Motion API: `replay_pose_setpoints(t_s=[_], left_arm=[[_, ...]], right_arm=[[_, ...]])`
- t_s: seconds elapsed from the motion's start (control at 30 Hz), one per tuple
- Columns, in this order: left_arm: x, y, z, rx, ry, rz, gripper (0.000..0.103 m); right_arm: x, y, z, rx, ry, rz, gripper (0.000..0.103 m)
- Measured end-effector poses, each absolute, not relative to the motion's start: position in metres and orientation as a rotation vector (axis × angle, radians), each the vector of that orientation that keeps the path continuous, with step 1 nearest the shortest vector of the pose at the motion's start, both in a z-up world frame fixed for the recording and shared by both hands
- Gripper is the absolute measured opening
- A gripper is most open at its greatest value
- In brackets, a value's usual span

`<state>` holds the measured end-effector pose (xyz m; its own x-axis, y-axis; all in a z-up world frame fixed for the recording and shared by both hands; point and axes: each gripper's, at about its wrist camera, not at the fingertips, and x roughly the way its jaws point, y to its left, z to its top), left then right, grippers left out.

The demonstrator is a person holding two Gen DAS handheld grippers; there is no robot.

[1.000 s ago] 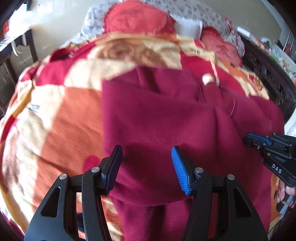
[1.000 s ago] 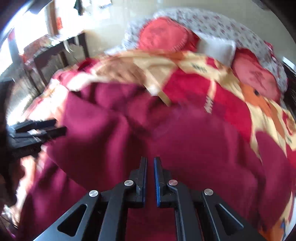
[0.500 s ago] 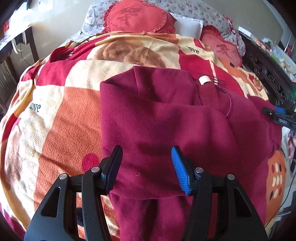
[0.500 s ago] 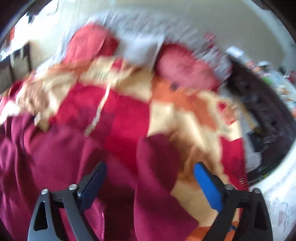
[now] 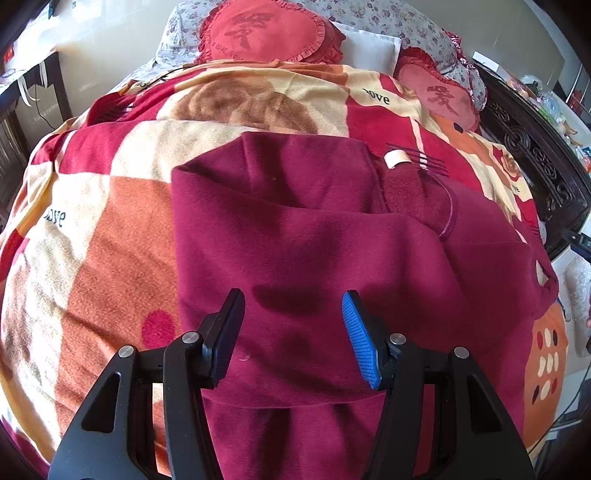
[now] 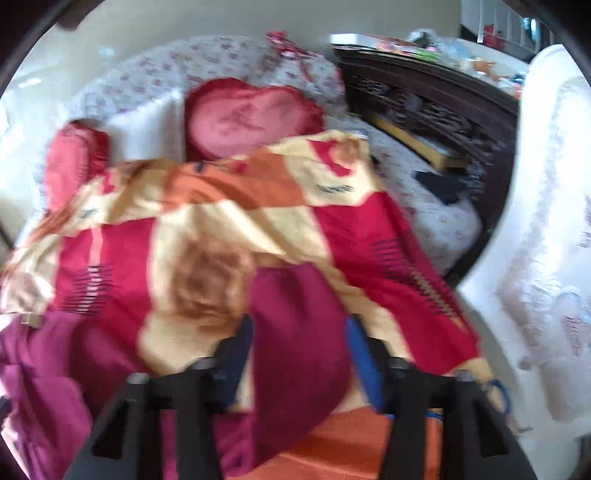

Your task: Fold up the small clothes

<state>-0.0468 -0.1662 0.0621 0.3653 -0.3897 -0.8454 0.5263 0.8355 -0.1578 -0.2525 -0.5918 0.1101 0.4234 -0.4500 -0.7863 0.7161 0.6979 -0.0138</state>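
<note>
A dark red fleece garment (image 5: 314,236) is spread flat on the bed, on a blanket (image 5: 92,236) checked in red, orange and cream. In the left wrist view its long axis runs from the near edge toward the pillows; the collar end, marked by a small pale tag (image 5: 394,159), points away toward the headboard. The word "love" is printed on the blanket at the left edge and again near a red heart-shaped cushion (image 5: 266,31), which bears a Chinese character. The left tool (image 5: 291,336) is held above the garment's near hem with its jaws apart and nothing between them.

In the blurred right wrist view, the right tool (image 6: 299,354) is seen with jaws apart, a sleeve (image 6: 299,332) lying between them.
</note>
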Motion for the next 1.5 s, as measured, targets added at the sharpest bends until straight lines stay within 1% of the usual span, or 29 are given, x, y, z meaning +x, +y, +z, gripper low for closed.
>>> replay_pose_setpoints(t_s=[0.1,0.2,0.37,0.47,0.5,0.53,0.57,0.6,0.7,0.87,0.93,1.03,1.13,1.23,1.37,1.5], left_arm=[[-0.051,-0.169,0.065,0.169,1.029,-0.598,0.055],[-0.051,-0.169,0.065,0.184,1.030,-0.594,0.055],[-0.047,-0.166,0.060,0.190,1.046,-0.564,0.055],[-0.046,-0.167,0.058,0.188,1.056,-0.556,0.055],[-0.046,-0.166,0.058,0.185,1.054,-0.556,0.055],[-0.046,-0.166,0.059,0.184,1.050,-0.557,0.055],[-0.046,-0.165,0.060,0.184,1.043,-0.559,0.055],[-0.046,-0.164,0.061,0.187,1.037,-0.559,0.055],[-0.044,-0.161,0.063,0.181,1.034,-0.556,0.055],[-0.040,-0.146,0.074,0.113,1.027,-0.552,0.055],[-0.039,-0.140,0.081,0.099,1.013,-0.547,0.055],[-0.040,-0.130,0.095,0.081,0.989,-0.543,0.055],[-0.043,-0.120,0.108,0.076,0.954,-0.536,0.055],[-0.042,-0.105,0.121,0.056,0.924,-0.523,0.055],[-0.039,-0.081,0.133,0.017,0.896,-0.492,0.055],[-0.037,-0.066,0.135,0.016,0.886,-0.459,0.055]], right_arm=[[-0.226,-0.576,0.099,0.288,0.912,-0.680,0.065],[-0.192,-0.580,0.066,0.235,1.026,-0.658,0.064],[-0.167,-0.621,0.028,0.394,1.056,-0.683,0.064],[-0.154,-0.635,0.005,0.347,1.157,-0.765,0.063],[-0.155,-0.638,0.001,0.349,1.170,-0.776,0.049],[-0.157,-0.641,-0.001,0.364,1.169,-0.763,0.039],[-0.163,-0.644,0.001,0.379,1.152,-0.758,0.023],[-0.168,-0.645,0.005,0.390,1.129,-0.754,0.010],[-0.197,-0.644,0.040,0.484,0.952,-0.675,0.010],[-0.241,-0.604,0.133,0.581,0.630,-0.411,0.010],[-0.244,-0.577,0.164,0.574,0.564,-0.273,0.010],[-0.233,-0.532,0.201,0.543,0.517,-0.066,0.010],[-0.213,-0.486,0.224,0.512,0.515,0.113,0.010],[-0.184,-0.434,0.229,0.500,0.561,0.310,0.010],[-0.148,-0.368,0.218,0.435,0.653,0.536,0.010],[-0.100,-0.304,0.183,0.381,0.817,0.753,0.010]])
